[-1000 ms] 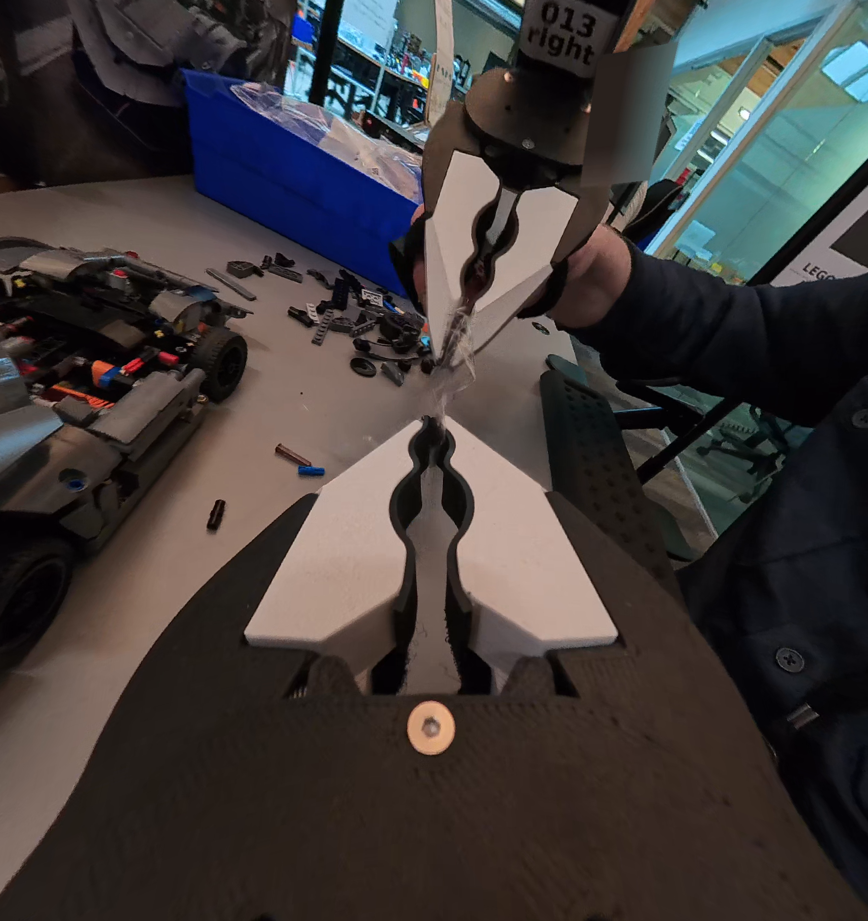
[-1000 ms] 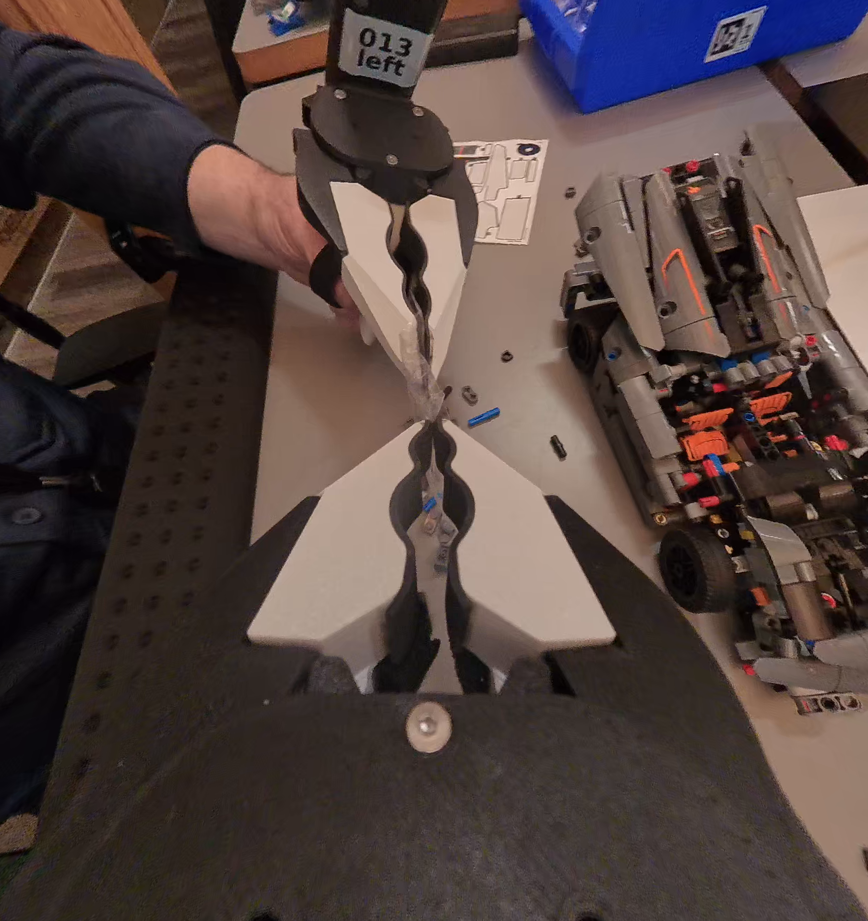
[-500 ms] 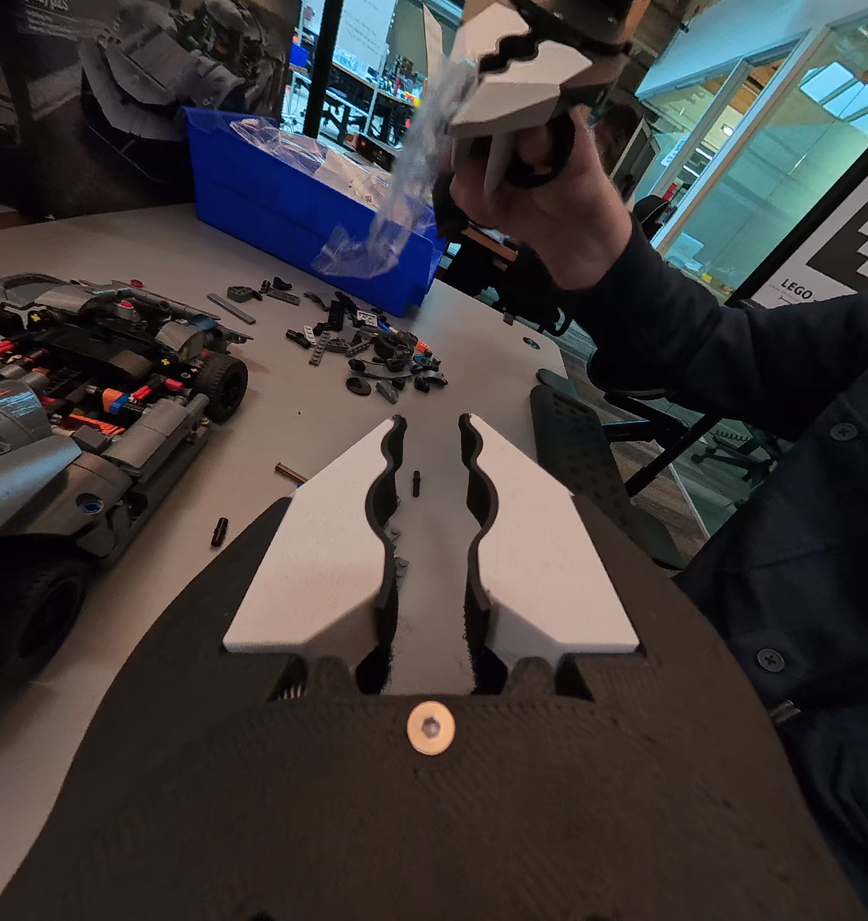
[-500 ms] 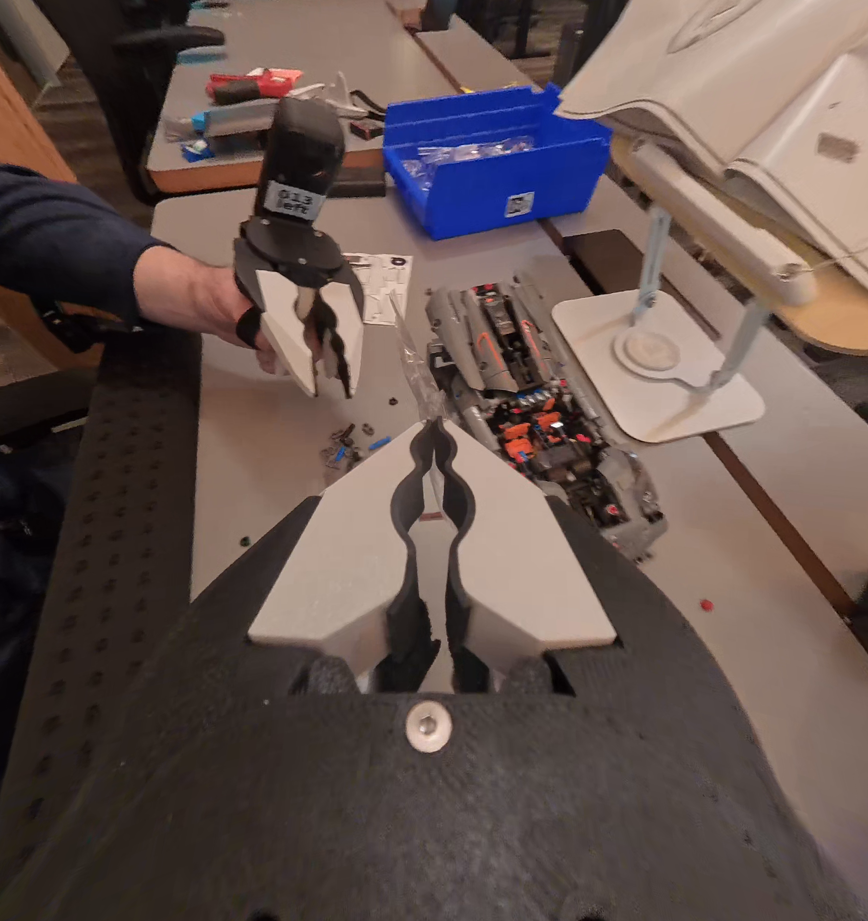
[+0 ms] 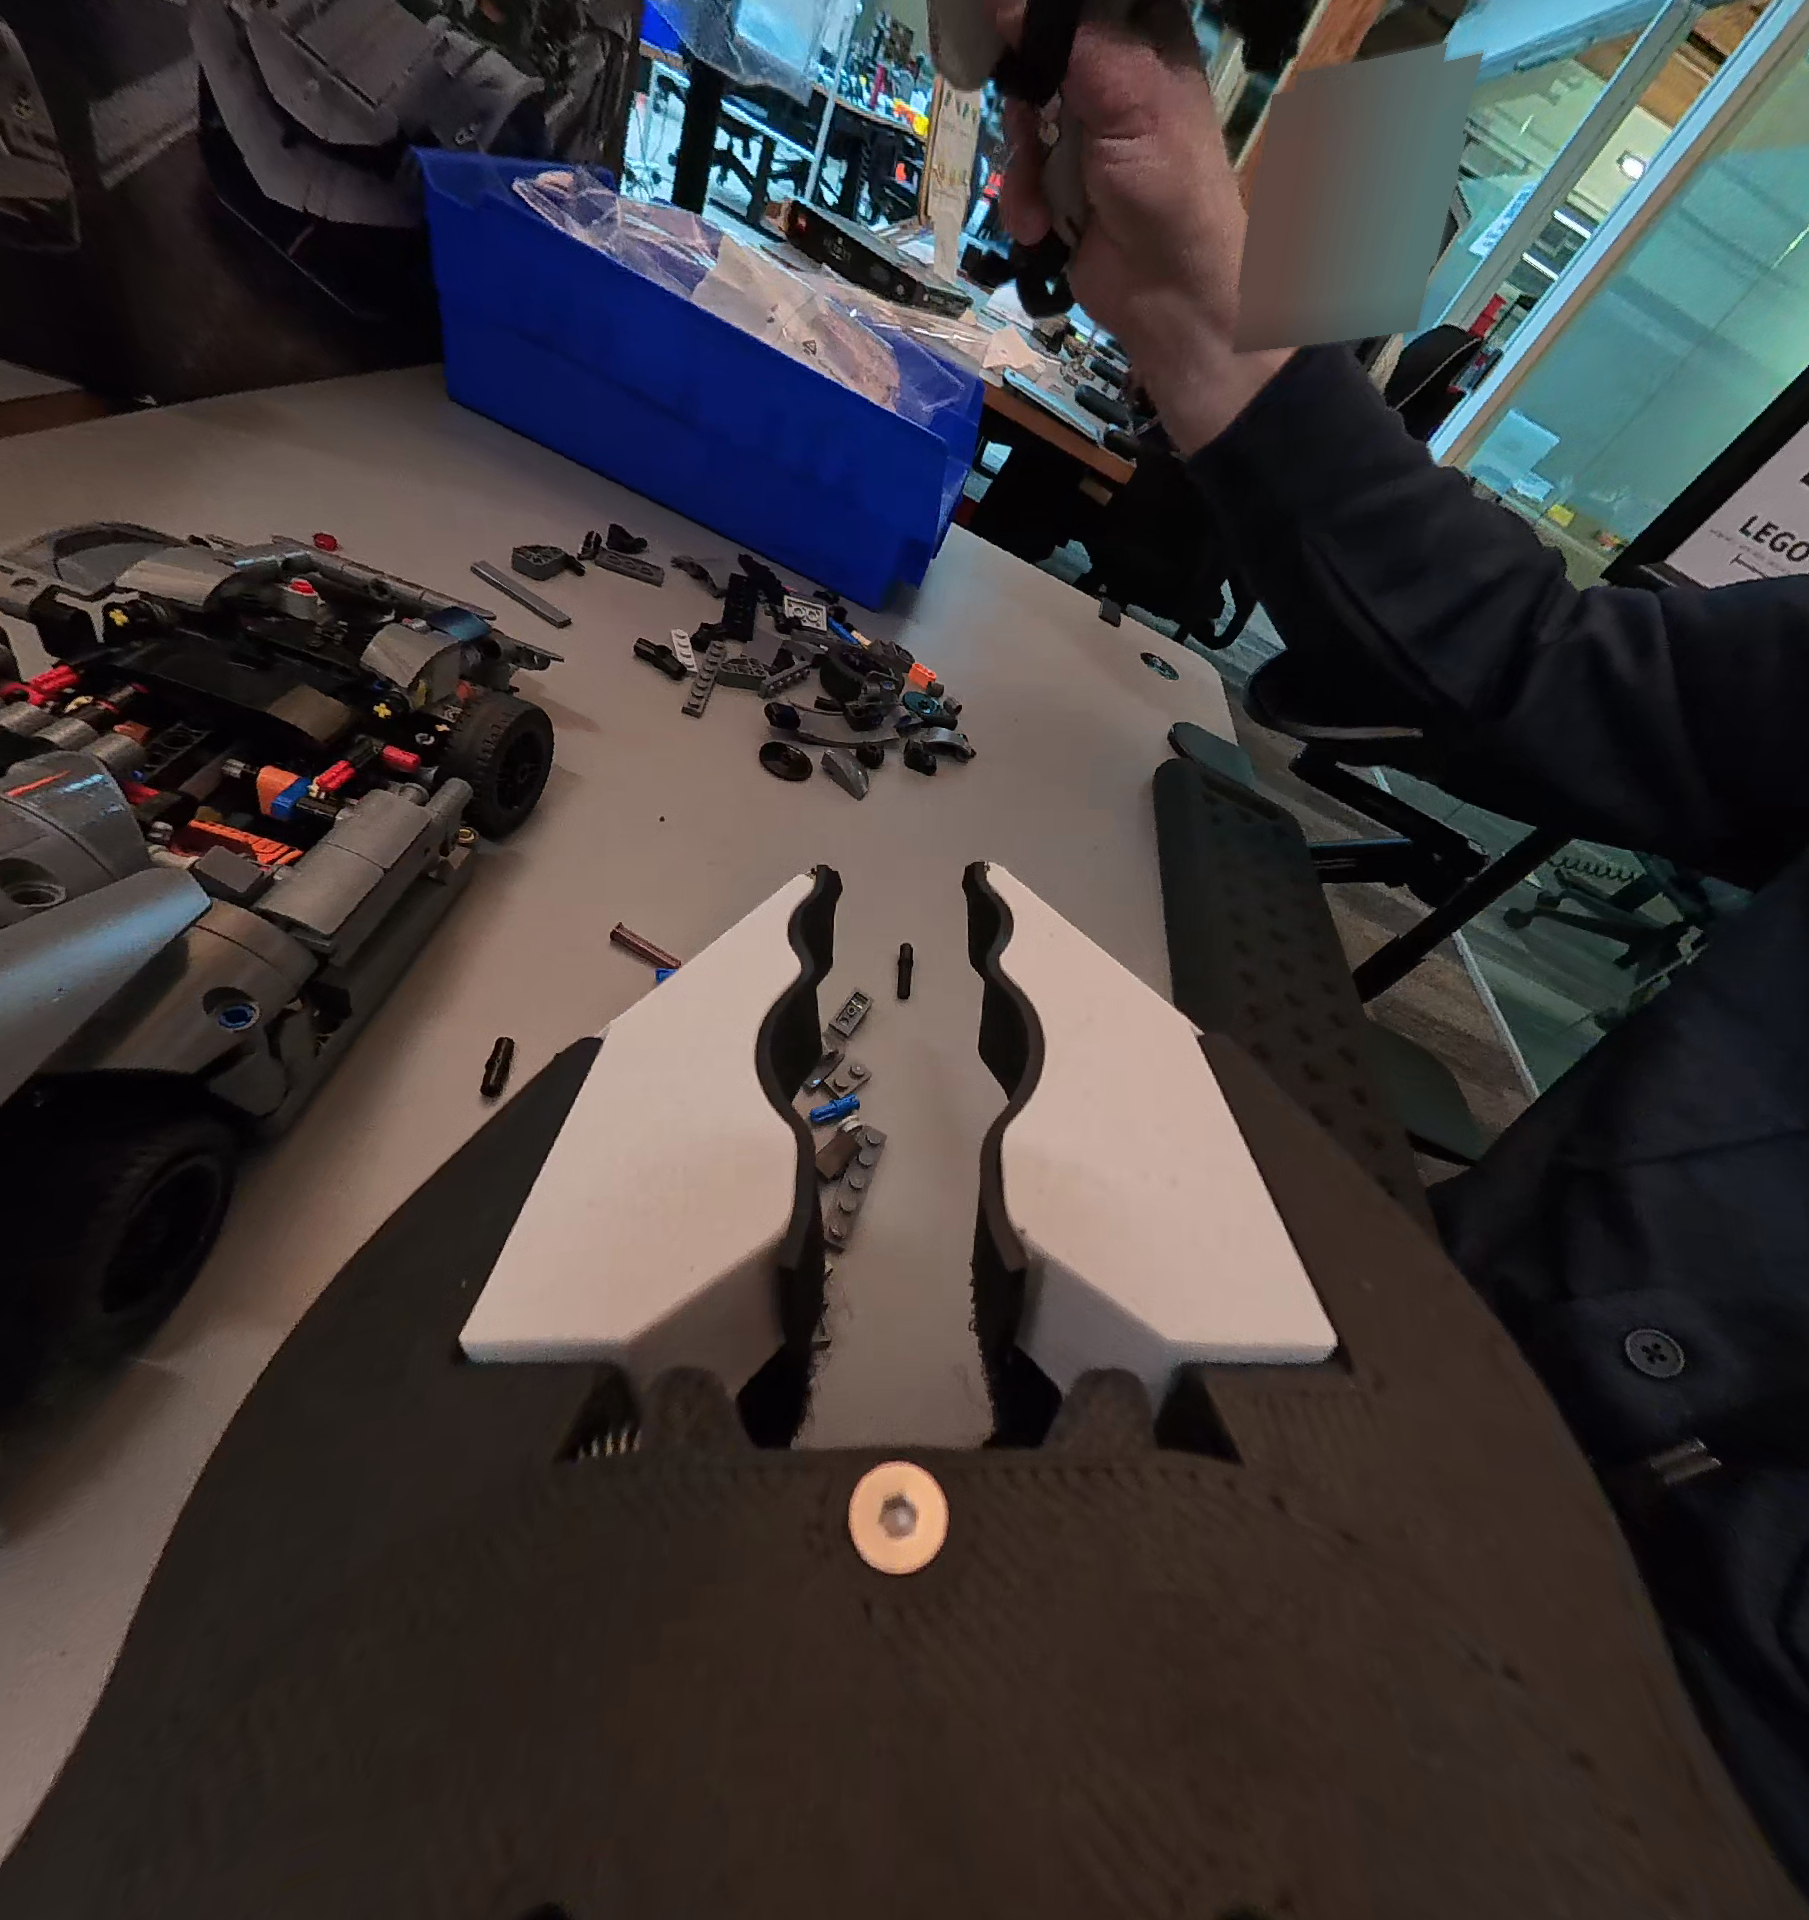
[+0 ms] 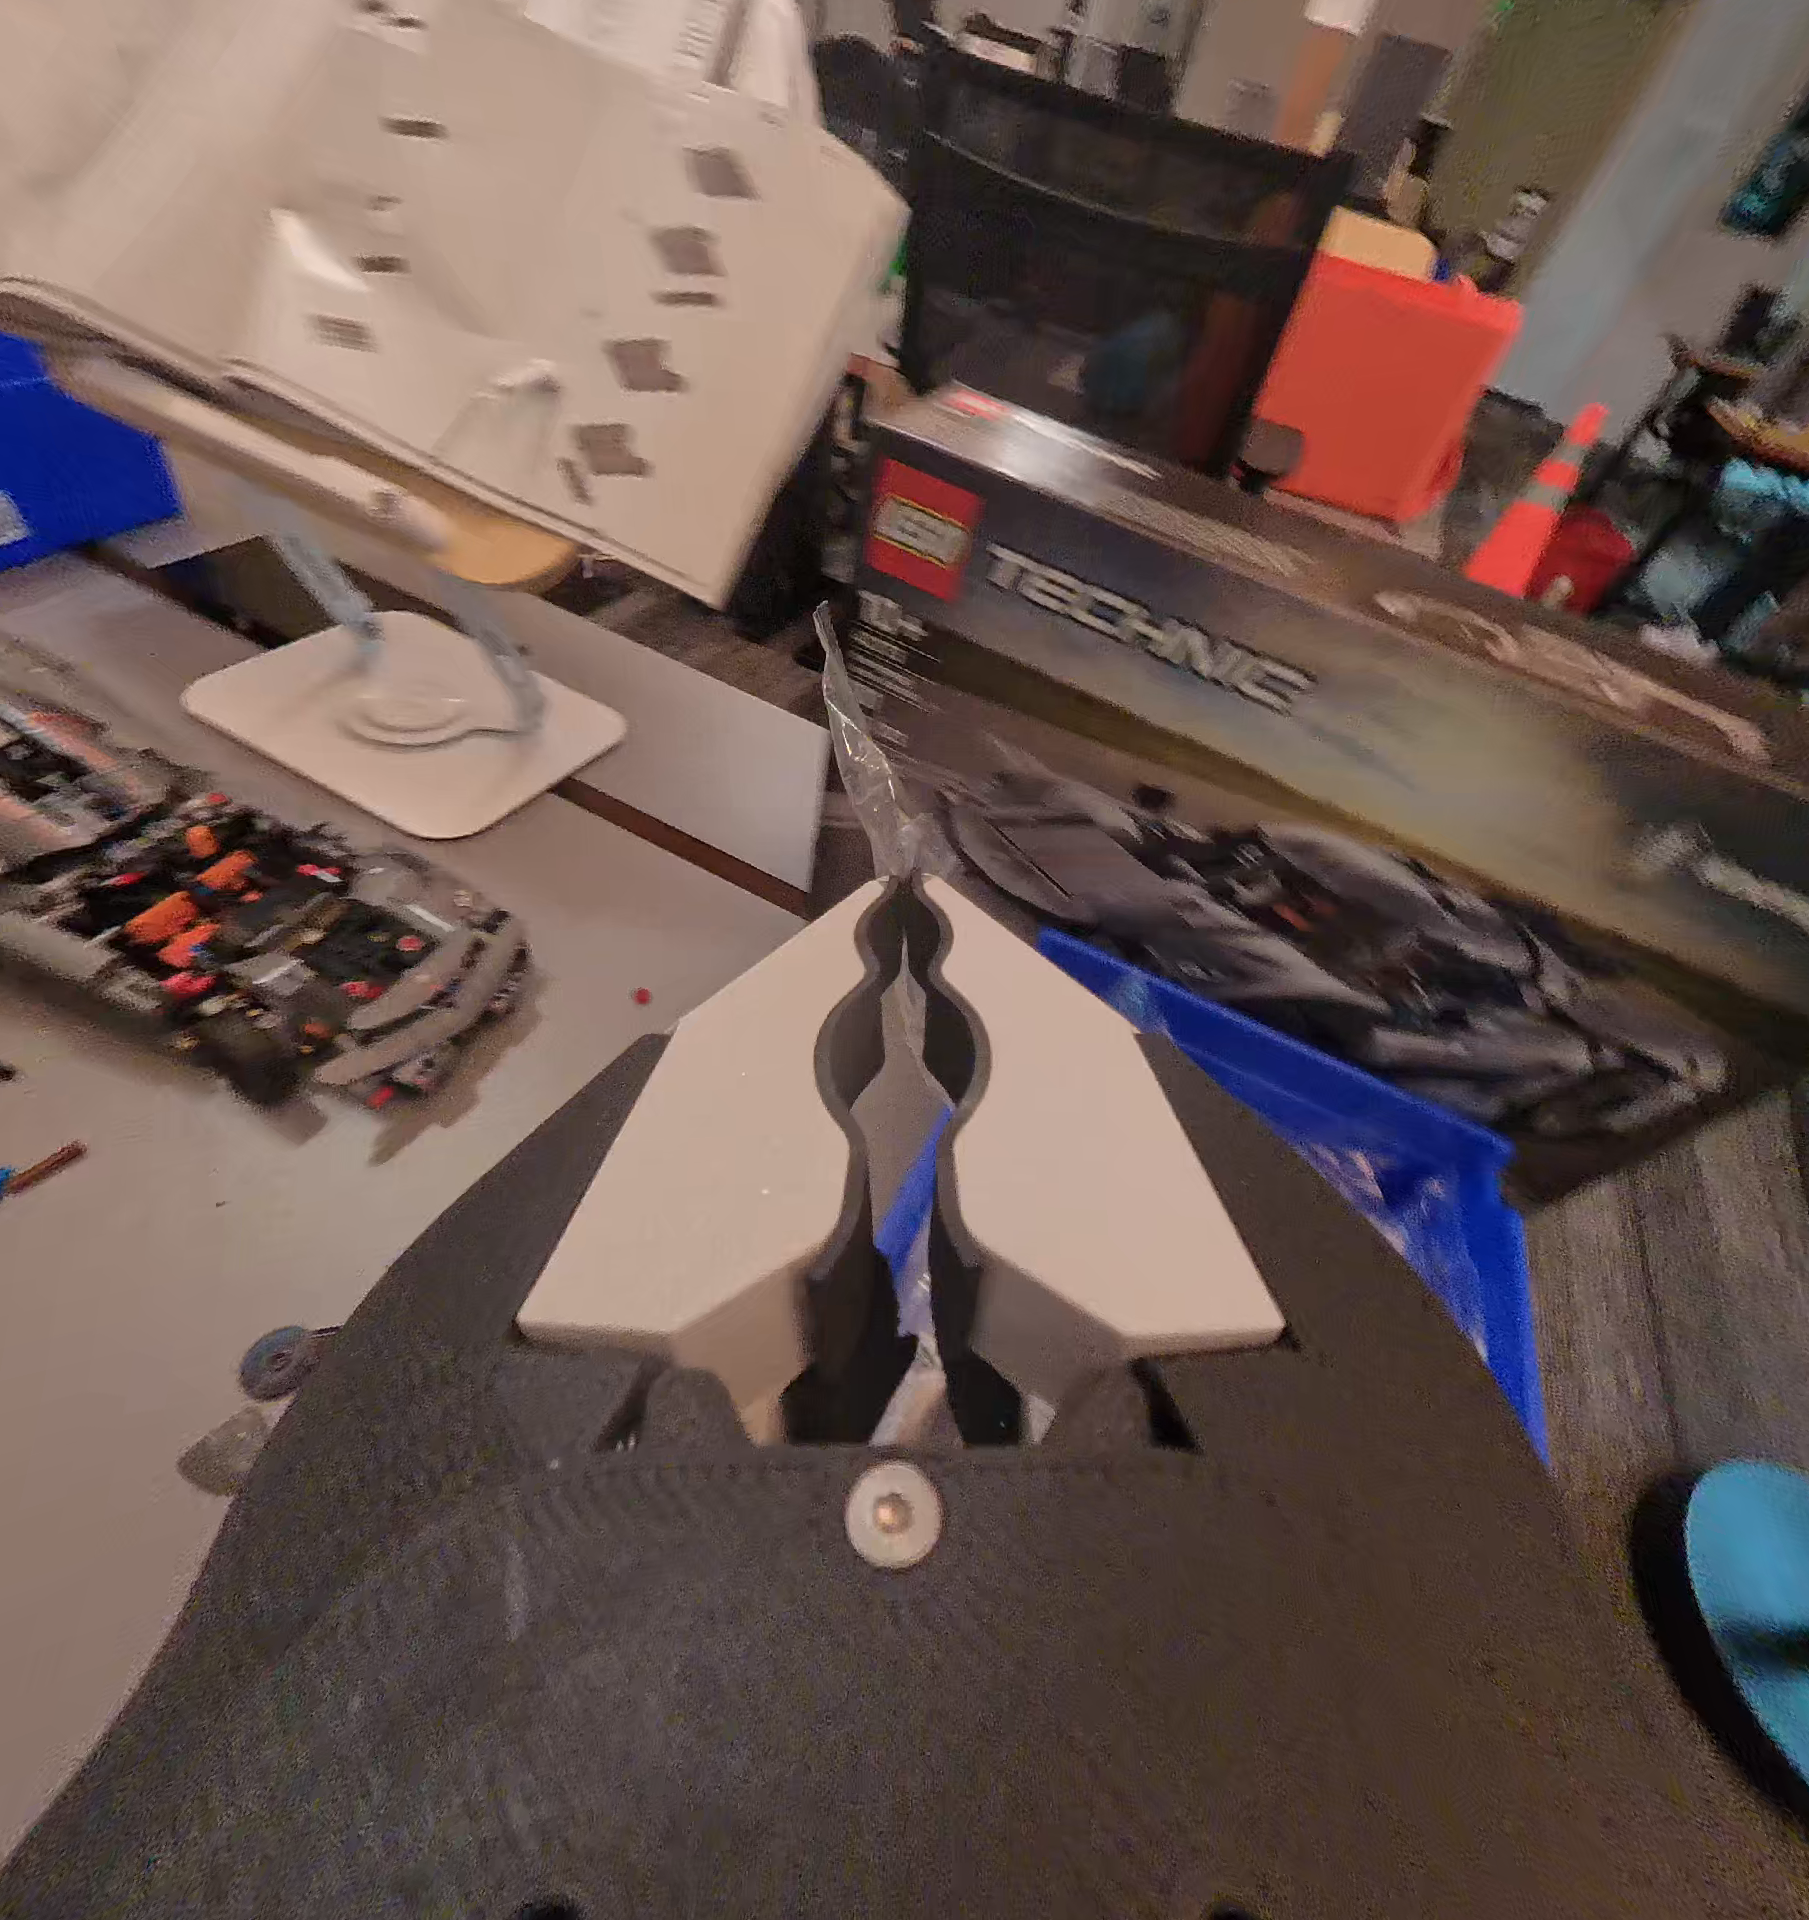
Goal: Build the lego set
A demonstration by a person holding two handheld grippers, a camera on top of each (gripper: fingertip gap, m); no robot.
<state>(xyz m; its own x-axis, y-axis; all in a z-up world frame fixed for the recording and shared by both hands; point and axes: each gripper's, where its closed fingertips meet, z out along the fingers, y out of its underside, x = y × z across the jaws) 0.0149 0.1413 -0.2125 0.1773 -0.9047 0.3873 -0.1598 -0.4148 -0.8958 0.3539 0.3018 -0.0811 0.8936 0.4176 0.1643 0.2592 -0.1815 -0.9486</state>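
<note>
My left gripper (image 5: 900, 883) is open and empty, low over the grey table (image 5: 256, 468). Small loose lego pieces (image 5: 846, 1101) lie on the table between its fingers. The partly built grey and black lego car (image 5: 204, 790) stands to its left, also in the right wrist view (image 6: 214, 935). A pile of dark pieces (image 5: 827, 686) lies farther ahead. My right gripper (image 6: 902, 883) is shut on a clear empty plastic bag (image 6: 864, 758), held off the table's right side above a blue bin (image 6: 1295, 1122). The hand holding it shows at the top of the left wrist view (image 5: 1118, 208).
A blue bin with plastic bags (image 5: 692, 353) stands at the table's far side. A white stand holding an open booklet (image 6: 401, 717) is behind the car. The large lego box (image 6: 1347, 790) stands on the floor to the right. A black chair (image 5: 1253, 935) is beside the table. My hands' fingertips stand some 40 centimeters from each other.
My left gripper let go of the bag and opened; small pieces spilled onto the table beneath it. My right gripper lifted the empty bag and swung it right, off the table toward the floor bin.
</note>
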